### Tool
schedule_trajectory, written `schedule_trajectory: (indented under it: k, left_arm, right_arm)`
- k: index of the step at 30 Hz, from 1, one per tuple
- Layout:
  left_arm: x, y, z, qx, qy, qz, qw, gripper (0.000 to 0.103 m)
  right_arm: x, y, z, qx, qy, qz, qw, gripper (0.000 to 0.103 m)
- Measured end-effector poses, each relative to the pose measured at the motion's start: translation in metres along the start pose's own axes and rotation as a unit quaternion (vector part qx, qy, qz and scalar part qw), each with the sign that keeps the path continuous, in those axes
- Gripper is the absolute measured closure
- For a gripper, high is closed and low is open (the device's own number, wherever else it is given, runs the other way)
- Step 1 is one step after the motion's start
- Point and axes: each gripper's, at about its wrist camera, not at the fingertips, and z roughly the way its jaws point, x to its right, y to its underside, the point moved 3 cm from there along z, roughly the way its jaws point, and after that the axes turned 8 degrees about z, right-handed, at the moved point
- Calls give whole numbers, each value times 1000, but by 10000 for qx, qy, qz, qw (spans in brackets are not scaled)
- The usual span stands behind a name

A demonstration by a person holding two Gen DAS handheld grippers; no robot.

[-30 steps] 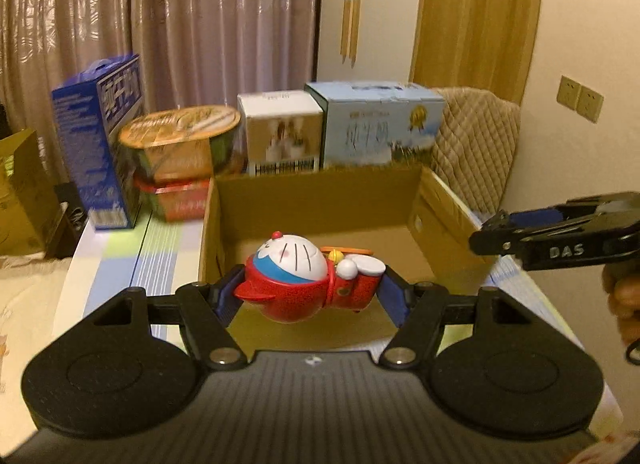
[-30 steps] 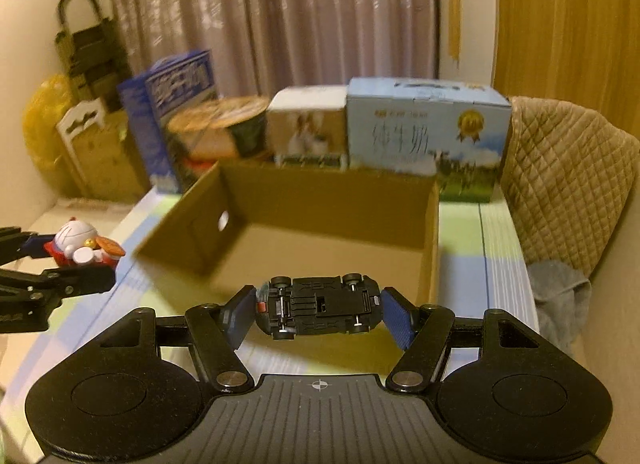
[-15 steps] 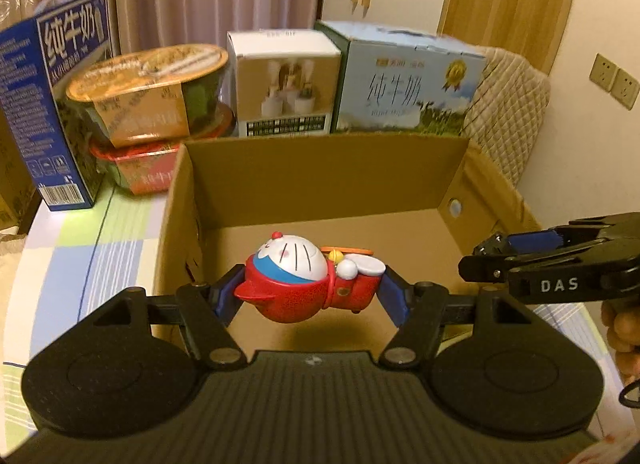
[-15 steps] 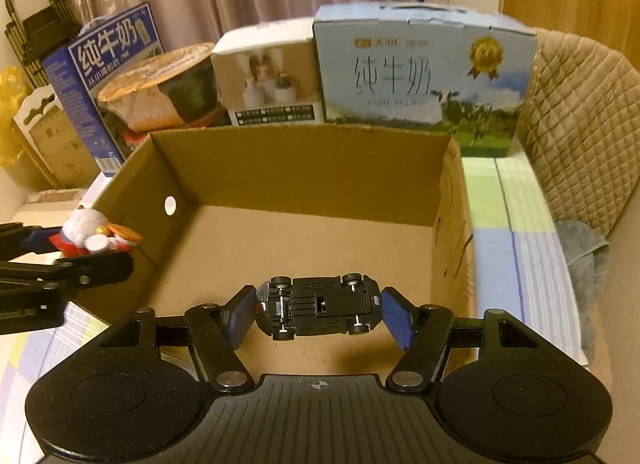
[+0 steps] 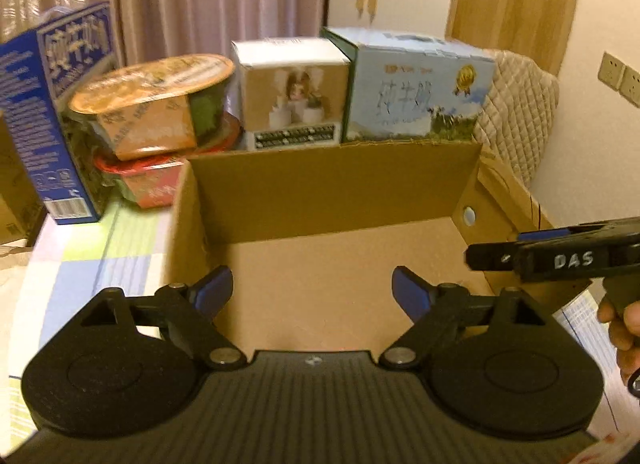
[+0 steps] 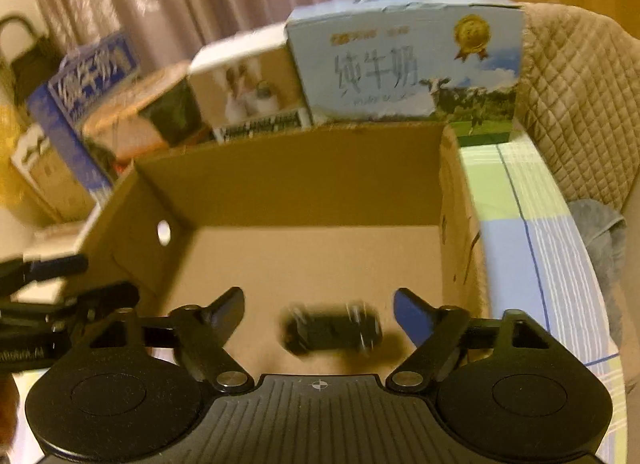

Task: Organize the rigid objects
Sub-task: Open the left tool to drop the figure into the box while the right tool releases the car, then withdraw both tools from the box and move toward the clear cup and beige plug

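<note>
- Left wrist view: the left gripper [image 5: 312, 292] fills the bottom of the frame, its blue-padded jaws spread wide and having just been opening, with nothing between them.
- Past the jaws, in the middle of the frame, stands the open brown cardboard box [image 5: 336, 188]; its bare floor shows through the gap, and the red and blue cartoon toy cannot be seen in this view.
- At the right edge the black right gripper [image 5: 560, 256] reaches in over the box's side wall, a hand [image 5: 622, 328] below it.
- Along the upper half stand a dark blue milk carton [image 5: 52, 104], stacked noodle bowls [image 5: 156, 104], a white box [image 5: 292, 92] and a light blue milk box [image 5: 416, 88].
- Right wrist view: the right gripper [image 6: 318, 310], at the bottom of the frame, has its jaws wide and just been opening.
- The black toy car [image 6: 332, 328], blurred, lies between the pads, touching neither, over the cardboard box [image 6: 292, 180] floor.
- The left gripper [image 6: 44, 296] shows at the left edge.
</note>
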Motion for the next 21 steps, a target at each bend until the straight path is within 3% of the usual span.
schedule_trajectory:
  k: [11, 21]
  left_arm:
    - [7, 12, -84, 439, -192, -177, 9987, 19]
    - [28, 77, -170, 602, -310, -812, 9944, 15]
  right_arm:
    - [-11, 19, -94, 509, -135, -140, 9985, 23]
    - [-12, 111, -185, 700, -9, -75, 9975, 23]
